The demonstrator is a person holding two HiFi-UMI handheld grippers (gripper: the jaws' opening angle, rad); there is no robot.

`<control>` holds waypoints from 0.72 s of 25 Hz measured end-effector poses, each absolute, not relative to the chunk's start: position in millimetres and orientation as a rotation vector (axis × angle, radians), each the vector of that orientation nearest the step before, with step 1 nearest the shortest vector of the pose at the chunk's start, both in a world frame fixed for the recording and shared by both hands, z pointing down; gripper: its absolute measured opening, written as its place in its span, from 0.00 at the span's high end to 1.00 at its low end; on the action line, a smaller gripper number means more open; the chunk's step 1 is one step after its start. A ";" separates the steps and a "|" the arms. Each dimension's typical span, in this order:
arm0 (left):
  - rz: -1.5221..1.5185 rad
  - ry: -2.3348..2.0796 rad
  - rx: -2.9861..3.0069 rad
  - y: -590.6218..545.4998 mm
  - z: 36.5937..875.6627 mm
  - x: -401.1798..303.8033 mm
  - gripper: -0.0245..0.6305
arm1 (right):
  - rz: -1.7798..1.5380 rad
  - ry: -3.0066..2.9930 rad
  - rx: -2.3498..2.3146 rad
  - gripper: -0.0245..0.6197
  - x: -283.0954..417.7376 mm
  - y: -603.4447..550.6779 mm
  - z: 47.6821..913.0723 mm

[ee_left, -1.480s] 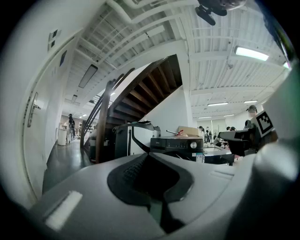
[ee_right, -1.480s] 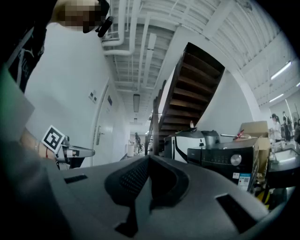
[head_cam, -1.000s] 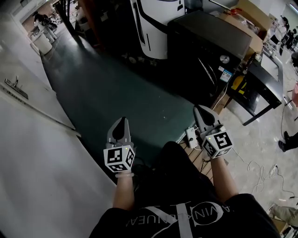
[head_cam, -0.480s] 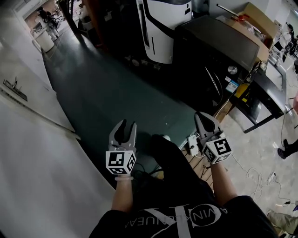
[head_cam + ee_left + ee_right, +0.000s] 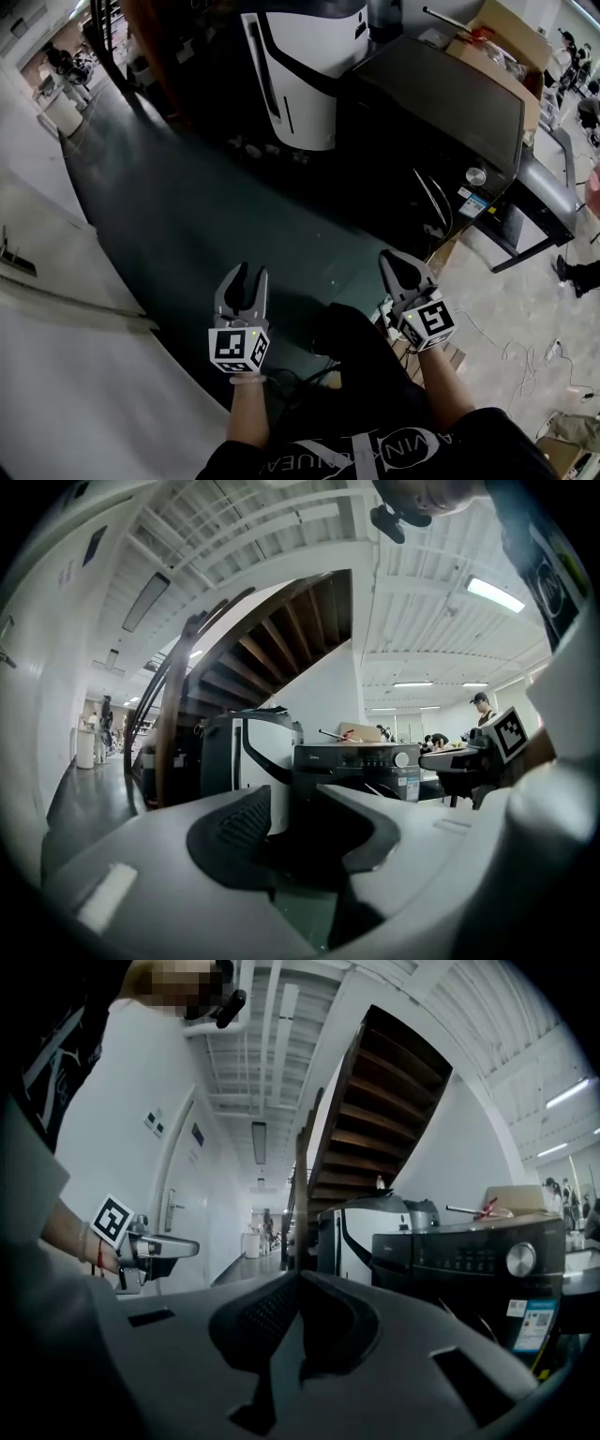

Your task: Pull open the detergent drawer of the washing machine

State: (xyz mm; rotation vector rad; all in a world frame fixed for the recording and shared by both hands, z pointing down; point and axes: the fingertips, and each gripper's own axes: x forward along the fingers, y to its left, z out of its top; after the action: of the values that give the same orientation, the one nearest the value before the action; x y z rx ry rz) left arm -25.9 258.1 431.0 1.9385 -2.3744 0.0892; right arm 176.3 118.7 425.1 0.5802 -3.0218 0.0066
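The black washing machine [image 5: 441, 112] stands ahead to the right, with a silver dial [image 5: 476, 175] on its front panel. It shows in the left gripper view as the washing machine [image 5: 352, 761] and in the right gripper view as the washing machine [image 5: 469, 1251]. I cannot make out the drawer's outline on the panel. My left gripper [image 5: 246, 274] hangs over the green floor, well short of the machine, jaws open and empty [image 5: 295, 803]. My right gripper [image 5: 396, 260] is also short of the machine, jaws shut on nothing [image 5: 298, 1279].
A white and black appliance [image 5: 300, 66] stands left of the washing machine. A cardboard box [image 5: 502, 37] lies behind it. A power strip [image 5: 382, 314] and cables lie on the floor by my right hand. A white wall [image 5: 56, 356] runs along the left, a black table [image 5: 539, 202] at right.
The left gripper's jaws have opened from shut. Both grippers have moved forward with the person, and the washing machine now sits closer and lower in the head view.
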 end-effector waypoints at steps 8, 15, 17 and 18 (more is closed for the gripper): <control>0.116 -2.251 2.069 138.5 408.8 -93.1 0.76 | 0.031 -2.961 0.732 0.94 114.5 27.9 411.0; 0.162 -2.144 2.159 58.1 382.1 -123.0 0.76 | 0.040 -2.903 0.767 0.94 72.0 -24.1 390.8; 0.177 -2.126 2.179 43.9 374.5 -124.1 0.76 | 0.046 -2.903 0.765 0.94 66.5 -29.9 382.8; 0.178 -2.117 2.183 39.1 370.9 -123.3 0.76 | 0.061 -2.898 0.770 0.94 66.4 -31.4 379.5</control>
State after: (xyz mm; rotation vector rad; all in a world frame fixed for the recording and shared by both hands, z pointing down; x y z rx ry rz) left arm -123.3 39.1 370.9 2.1828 -2.1167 0.1776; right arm 66.4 -31.4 379.5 0.7696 -2.8981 0.0615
